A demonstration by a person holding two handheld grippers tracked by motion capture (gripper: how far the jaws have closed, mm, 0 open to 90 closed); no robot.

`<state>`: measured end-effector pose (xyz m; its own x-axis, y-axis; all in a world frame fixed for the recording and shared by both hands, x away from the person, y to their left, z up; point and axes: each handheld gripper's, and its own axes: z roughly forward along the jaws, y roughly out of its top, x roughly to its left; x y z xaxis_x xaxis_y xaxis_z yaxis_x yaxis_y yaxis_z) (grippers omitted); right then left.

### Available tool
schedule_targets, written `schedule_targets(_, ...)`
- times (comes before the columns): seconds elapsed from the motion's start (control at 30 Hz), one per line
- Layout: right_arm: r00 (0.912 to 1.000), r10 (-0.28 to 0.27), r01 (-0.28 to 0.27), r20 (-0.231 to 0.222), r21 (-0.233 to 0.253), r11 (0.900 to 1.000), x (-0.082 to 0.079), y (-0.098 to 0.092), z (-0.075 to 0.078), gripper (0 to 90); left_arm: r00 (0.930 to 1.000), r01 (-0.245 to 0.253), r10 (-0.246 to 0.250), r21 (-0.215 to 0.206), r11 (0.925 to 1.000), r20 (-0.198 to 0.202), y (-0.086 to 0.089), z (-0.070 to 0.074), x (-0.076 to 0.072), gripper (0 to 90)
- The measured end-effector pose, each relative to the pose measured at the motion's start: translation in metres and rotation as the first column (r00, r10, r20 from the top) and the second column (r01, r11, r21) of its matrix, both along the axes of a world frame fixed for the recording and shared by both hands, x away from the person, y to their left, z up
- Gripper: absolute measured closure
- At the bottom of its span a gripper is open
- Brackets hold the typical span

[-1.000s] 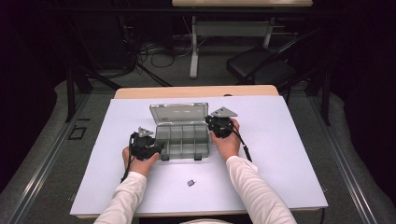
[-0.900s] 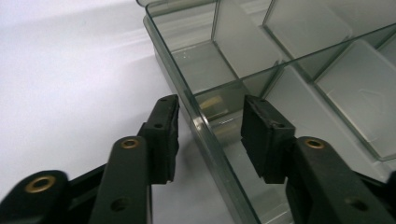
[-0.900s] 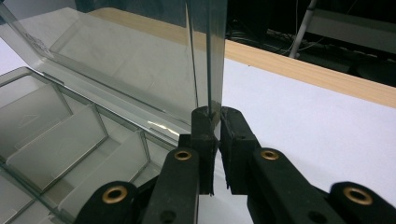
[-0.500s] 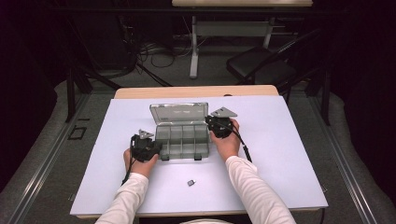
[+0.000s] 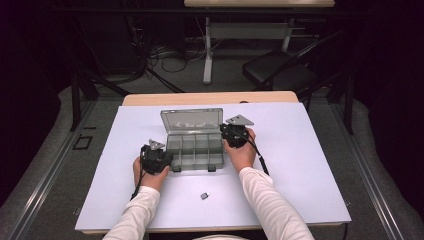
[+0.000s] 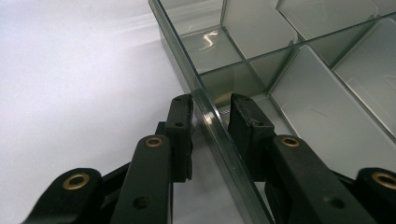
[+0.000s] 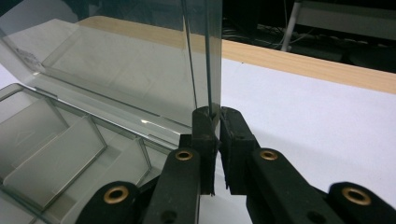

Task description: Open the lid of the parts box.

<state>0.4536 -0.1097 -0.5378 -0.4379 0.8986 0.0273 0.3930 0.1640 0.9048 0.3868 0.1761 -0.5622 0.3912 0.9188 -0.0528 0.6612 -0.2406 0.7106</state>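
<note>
1. Clear plastic box sits near the middle of the white table, lid raised at its far side. Its base is split into compartments by dividers.
2. Left hand-held gripper is at the box's left near corner. In the left gripper view its jaws straddle the box's side wall, one jaw outside and one inside, with a gap on each side of the wall. They are partly open and hold nothing.
3. Right hand-held gripper is at the box's right far corner, beside the lid. In the right gripper view its jaws are nearly together, pressed on the lid's edge, which stands upright between them.
4. Compartments visible in both gripper views look empty.
5. Small dark object lies on the table nearer the person, apart from the box, between the forearms. It is too small to identify.
6. Person's left hand and right hand each hold a gripper; white sleeves enter from the bottom of the high view.
7. Wooden strip shows along the table's far edge, beyond the white surface.
</note>
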Motion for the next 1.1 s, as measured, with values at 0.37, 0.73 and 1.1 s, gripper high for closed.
schedule_targets(0.37, 0.9953, -0.089, 0.091, -0.037, 0.040, 0.995, 0.002, 0.007, 0.001, 86.7, 1.0000, -0.007, 0.007, -0.004, 1.0000, 0.001, 0.000, 0.000, 0.000, 70.7)
schedule_targets(0.73, 0.9894, -0.110, 0.112, -0.095, 0.018, 0.994, 0.010, 0.010, 0.007, 87.3, 0.9999, -0.015, 0.015, -0.006, 0.9999, -0.001, -0.001, 0.000, -0.001, 71.2)
schedule_targets(1.1, 0.9707, -0.157, 0.164, -0.182, 0.027, 0.986, 0.024, 0.014, 0.012, 88.0, 0.9997, -0.022, 0.022, -0.011, 0.9997, -0.002, -0.001, 0.000, -0.001, 71.6)
